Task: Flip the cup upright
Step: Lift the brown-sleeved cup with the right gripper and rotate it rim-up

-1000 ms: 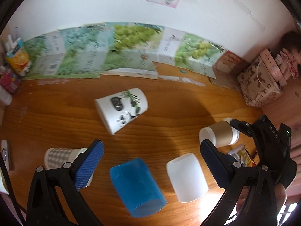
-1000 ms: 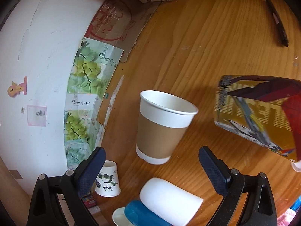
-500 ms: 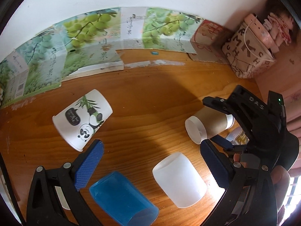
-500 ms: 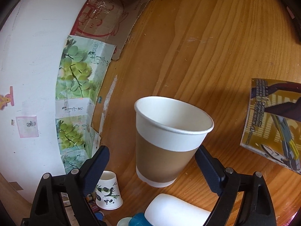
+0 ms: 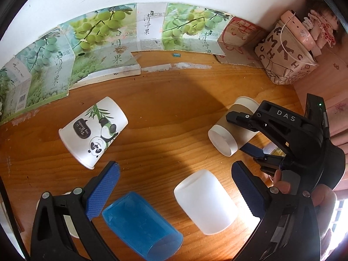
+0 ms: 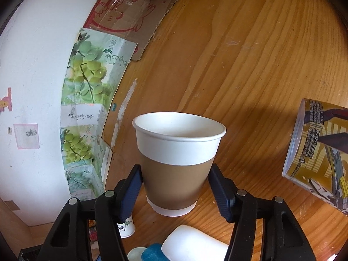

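A brown-sleeved white paper cup (image 6: pixel 177 163) lies on its side on the wooden table (image 5: pixel 165 113). My right gripper (image 6: pixel 176 192) has its blue pads closed against the cup's brown sleeve on both sides. The cup (image 5: pixel 230 134) and the right gripper (image 5: pixel 256 134) also show at the right of the left wrist view, the cup's base facing the camera. My left gripper (image 5: pixel 174 187) is open and empty above the table, with a white frosted cup (image 5: pixel 205 202) between its fingers' line of sight.
A panda-print paper cup (image 5: pixel 93 130) lies on its side at the left. A blue plastic cup (image 5: pixel 141 224) lies near the left gripper. Grape-print cartons (image 5: pixel 104 41) line the wall. A patterned bag (image 5: pixel 287 54) stands at the back right. A yellow printed cup (image 6: pixel 317 152) lies right.
My right gripper moved forward around the brown-sleeved cup and closed on it. The left gripper drifted right and forward, staying open.
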